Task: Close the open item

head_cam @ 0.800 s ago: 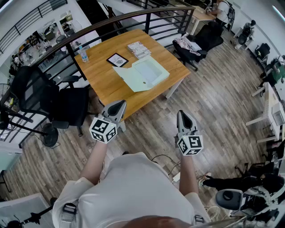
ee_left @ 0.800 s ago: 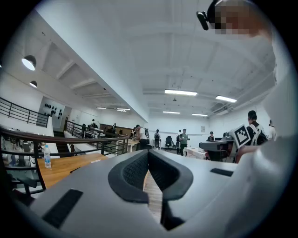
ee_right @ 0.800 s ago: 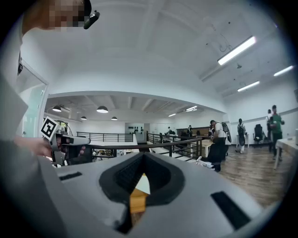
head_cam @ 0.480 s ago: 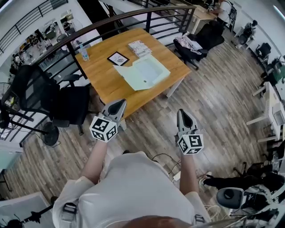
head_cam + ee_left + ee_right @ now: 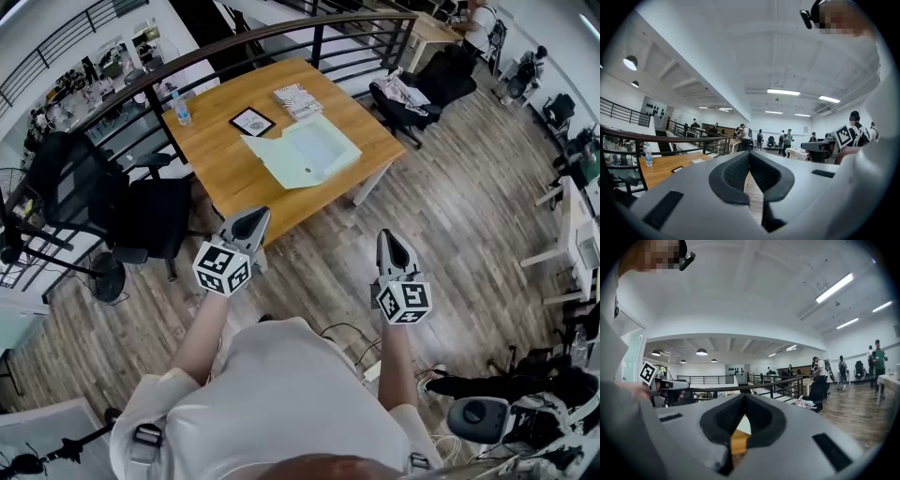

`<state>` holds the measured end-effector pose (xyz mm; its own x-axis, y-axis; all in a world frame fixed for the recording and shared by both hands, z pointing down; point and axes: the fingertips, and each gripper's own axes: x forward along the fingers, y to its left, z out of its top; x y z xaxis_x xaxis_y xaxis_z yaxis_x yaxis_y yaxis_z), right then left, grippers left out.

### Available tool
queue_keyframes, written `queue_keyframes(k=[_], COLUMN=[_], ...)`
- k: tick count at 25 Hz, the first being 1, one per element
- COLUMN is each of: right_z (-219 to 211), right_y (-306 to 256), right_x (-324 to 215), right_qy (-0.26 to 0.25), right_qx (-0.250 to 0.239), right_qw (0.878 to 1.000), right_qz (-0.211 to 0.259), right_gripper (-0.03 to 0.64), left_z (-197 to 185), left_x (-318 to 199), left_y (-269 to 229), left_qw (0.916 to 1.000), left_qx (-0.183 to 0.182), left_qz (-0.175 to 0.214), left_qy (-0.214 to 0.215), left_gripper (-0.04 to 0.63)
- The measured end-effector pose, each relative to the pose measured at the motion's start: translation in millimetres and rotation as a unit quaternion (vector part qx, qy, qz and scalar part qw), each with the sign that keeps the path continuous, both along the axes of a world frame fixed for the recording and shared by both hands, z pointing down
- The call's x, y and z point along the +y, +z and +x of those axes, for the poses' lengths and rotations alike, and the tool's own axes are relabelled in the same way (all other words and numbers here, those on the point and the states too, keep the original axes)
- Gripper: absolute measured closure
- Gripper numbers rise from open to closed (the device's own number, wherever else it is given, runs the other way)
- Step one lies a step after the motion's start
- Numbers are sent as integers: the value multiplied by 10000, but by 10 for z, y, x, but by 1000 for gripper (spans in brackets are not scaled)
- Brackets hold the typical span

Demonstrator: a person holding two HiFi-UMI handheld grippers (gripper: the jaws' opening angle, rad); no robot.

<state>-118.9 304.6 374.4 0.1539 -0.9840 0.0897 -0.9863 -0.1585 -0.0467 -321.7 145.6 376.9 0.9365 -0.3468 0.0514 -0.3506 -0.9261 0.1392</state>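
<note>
Folder [image 5: 305, 150]: laid open on the table [image 5: 216, 173], well ahead of both grippers, long axis crosswise. Left gripper [image 5: 251, 221] and right gripper [image 5: 391, 242] are held jaws together, empty; the left is judged nearer.

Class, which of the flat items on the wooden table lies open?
The pale green folder, flap spread wide; the booklet stack and black-bordered card are not.

Smooth varnished wood table [image 5: 220, 178], matt pale-green card folder [image 5: 305, 152], grained plank floor [image 5: 319, 253], black metal railing [image 5: 317, 45].
</note>
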Motion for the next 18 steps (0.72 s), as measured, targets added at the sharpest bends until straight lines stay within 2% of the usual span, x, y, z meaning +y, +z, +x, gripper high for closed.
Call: queue_keyframes(k=[14, 18], right_z=[49, 7], right_y=[127, 148], right_x=[-34, -54], right_qy=[-376, -512], right_qx=[-84, -72], right_qw=[9992, 9985], right_qz=[-124, -150], right_gripper=[614, 614], left_z=[73, 48], left_x=[161, 176], left_y=[10, 30], left_qw=[9999, 9997], left_qx=[59, 21], left_qz=[-16, -21], left_qy=[-160, -252], left_gripper=[587, 546])
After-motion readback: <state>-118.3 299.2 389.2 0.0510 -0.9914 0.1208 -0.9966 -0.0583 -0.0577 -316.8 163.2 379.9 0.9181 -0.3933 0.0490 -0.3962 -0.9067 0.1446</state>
